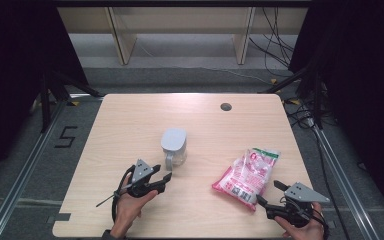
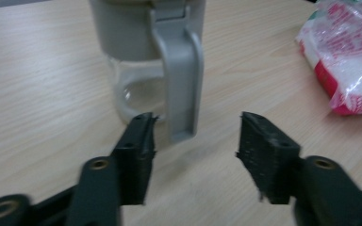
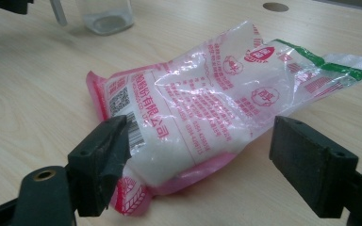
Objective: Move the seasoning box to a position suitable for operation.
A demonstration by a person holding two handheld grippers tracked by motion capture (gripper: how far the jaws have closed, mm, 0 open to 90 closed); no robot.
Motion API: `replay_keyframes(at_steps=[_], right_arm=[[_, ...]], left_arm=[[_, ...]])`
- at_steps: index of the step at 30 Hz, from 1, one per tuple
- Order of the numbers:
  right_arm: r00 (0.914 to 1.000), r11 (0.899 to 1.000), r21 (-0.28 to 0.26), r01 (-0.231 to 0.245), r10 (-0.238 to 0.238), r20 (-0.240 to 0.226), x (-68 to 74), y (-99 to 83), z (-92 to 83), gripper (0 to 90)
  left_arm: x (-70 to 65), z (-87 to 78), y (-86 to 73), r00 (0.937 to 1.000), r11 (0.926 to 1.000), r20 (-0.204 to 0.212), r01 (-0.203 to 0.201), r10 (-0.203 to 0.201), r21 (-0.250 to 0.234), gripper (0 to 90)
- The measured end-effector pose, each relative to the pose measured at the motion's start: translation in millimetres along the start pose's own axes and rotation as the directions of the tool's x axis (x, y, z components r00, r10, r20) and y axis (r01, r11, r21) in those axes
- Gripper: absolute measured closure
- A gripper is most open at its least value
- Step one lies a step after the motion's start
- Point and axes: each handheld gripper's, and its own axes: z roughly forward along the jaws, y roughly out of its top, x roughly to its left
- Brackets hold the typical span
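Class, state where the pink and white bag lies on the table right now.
In the high view the bag lies front-right on the table, right of the jar, just ahead of the right gripper.

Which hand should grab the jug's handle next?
Left. The left gripper sits right before the jug's handle, jaws apart around its lower end. The right gripper is over by the bag.

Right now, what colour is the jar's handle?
Grey, like the lid; the handle shows best in the left gripper view.
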Motion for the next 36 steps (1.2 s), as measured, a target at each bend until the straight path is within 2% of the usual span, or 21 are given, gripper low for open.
replay_keyframes(at_steps=[2, 4, 5, 6, 7, 9, 10, 11, 12, 13, 16, 17, 19, 24, 25, 26, 28, 33, 34, 35, 36], right_arm=[[1.0, 1.0, 0.001, -0.001, 0.001, -0.004, -0.1, 0.1, 0.0, 21.8], [1.0, 1.0, -0.004, -0.003, 0.003, -0.002, 0.5, -0.3, 0.2, 21.8], [1.0, 1.0, -0.011, -0.001, 0.001, -0.001, 0.4, -0.2, 0.0, 22.1], [1.0, 1.0, -0.011, -0.001, 0.001, -0.001, 0.4, -0.2, 0.0, 22.1], [0.9998, 1.0, -0.004, -0.021, 0.021, -0.002, 2.3, -0.3, -0.5, 22.2], [0.9999, 1.0, 0.001, 0.005, -0.004, -0.011, 0.6, -0.7, 1.1, 22.1], [0.9999, 1.0, 0.0, 0.007, -0.007, -0.013, 0.4, -1.0, 1.8, 22.1], [0.9999, 1.0, -0.003, 0.01, -0.01, -0.002, 0.4, -0.8, 0.9, 22.1], [0.9999, 1.0, -0.003, 0.01, -0.01, -0.002, 0.4, -0.8, 0.9, 22.1], [0.9999, 1.0, -0.003, 0.005, -0.005, -0.014, 0.8, -0.7, 1.8, 22.1], [0.9997, 1.0, 0.011, 0.019, -0.019, -0.013, 0.9, -1.2, 2.3, 22.3], [0.9998, 1.0, 0.014, 0.015, -0.015, -0.013, 1.5, -1.1, 2.0, 22.4], [0.9996, 1.0, 0.007, 0.021, -0.021, -0.02, 1.3, -0.8, 2.7, 22.6], [0.9997, 1.0, 0.01, 0.021, -0.021, -0.011, 1.7, -1.2, 3.6, 22.7], [0.9998, 1.0, 0.023, -0.014, 0.014, -0.015, 4.9, -1.6, 2.5, 22.7], [0.9998, 1.0, 0.023, -0.014, 0.014, -0.015, 4.9, -1.6, 2.5, 22.7], [0.9999, 1.0, 0.019, 0.003, -0.003, -0.01, 4.1, -1.7, 3.0, 22.8], [0.9998, 1.0, 0.024, -0.009, 0.01, -0.015, 4.9, -1.9, 2.2, 22.9], [0.9999, 1.0, 0.014, 0.014, -0.013, -0.008, 2.8, -1.7, 3.0, 23.0], [0.9996, 1.0, 0.01, 0.017, -0.017, -0.021, 2.1, -1.2, 2.7, 23.0], [0.9996, 1.0, 0.011, 0.016, -0.016, -0.023, 2.0, -1.2, 2.9, 23.0]], left_arm=[[-1.2, 7.8, 4.9, 0.9993, 0.9993, -0.012, -0.035, 0.035, 0.016, 48.5], [-2.4, 15.8, 8.3, 0.9997, 0.9998, -0.016, -0.02, 0.02, 0.006, 48.6], [-2.8, 21.9, 10.9, 0.9987, 0.9993, -0.037, -0.034, 0.035, 0.016, 48.9], [-2.8, 21.9, 10.9, 0.9987, 0.9993, -0.037, -0.034, 0.035, 0.016, 49.3], [-3.6, 24.4, 11.7, 0.9983, 0.9991, -0.042, -0.041, 0.041, 0.015, 49.3], [-2.2, 28.0, 13.1, 0.9986, 0.9993, -0.039, -0.037, 0.037, 0.002, 49.3], [-1.3, 31.0, 14.4, 0.9977, 0.9991, -0.053, -0.043, 0.042, -0.003, 50.6], [-0.2, 31.8, 15.3, 0.9956, 0.9976, -0.062, -0.07, 0.07, 0.002, 52.1], [-0.2, 31.8, 15.3, 0.9956, 0.9976, -0.062, -0.07, 0.07, 0.002, 54.6], [-0.2, 33.9, 15.9, 0.9916, 0.9952, -0.085, -0.098, 0.098, 0.0, 57.4], [0.2, 36.1, 15.8, 0.9909, 0.9951, -0.092, -0.099, 0.098, -0.005, 60.9], [0.1, 36.7, 15.7, 0.9897, 0.9935, -0.088, -0.114, 0.113, 0.0, 62.2], [-1.0, 37.3, 15.6, 0.9893, 0.993, -0.085, -0.118, 0.118, 0.001, 64.4], [-1.4, 39.4, 15.4, 0.9859, 0.991, -0.102, -0.134, 0.133, -0.004, 64.7], [-1.2, 39.8, 15.2, 0.9842, 0.9898, -0.107, -0.142, 0.141, -0.003, 64.6], [-1.2, 39.8, 15.2, 0.9842, 0.9898, -0.107, -0.142, 0.141, -0.003, 64.4], [-1.3, 41.0, 14.5, 0.9746, 0.9854, -0.147, -0.17, 0.169, 0.008, 63.8], [2.3, 40.2, 13.3, 0.9759, 0.9887, -0.161, -0.15, 0.147, -0.003, 64.8], [4.2, 40.1, 12.6, 0.9762, 0.9903, -0.171, -0.138, 0.134, -0.013, 64.8], [5.8, 39.4, 12.5, 0.974, 0.99, -0.182, -0.14, 0.136, -0.013, 65.0], [7.8, 39.4, 12.2, 0.9753, 0.9919, -0.185, -0.126, 0.121, -0.015, 65.2]])
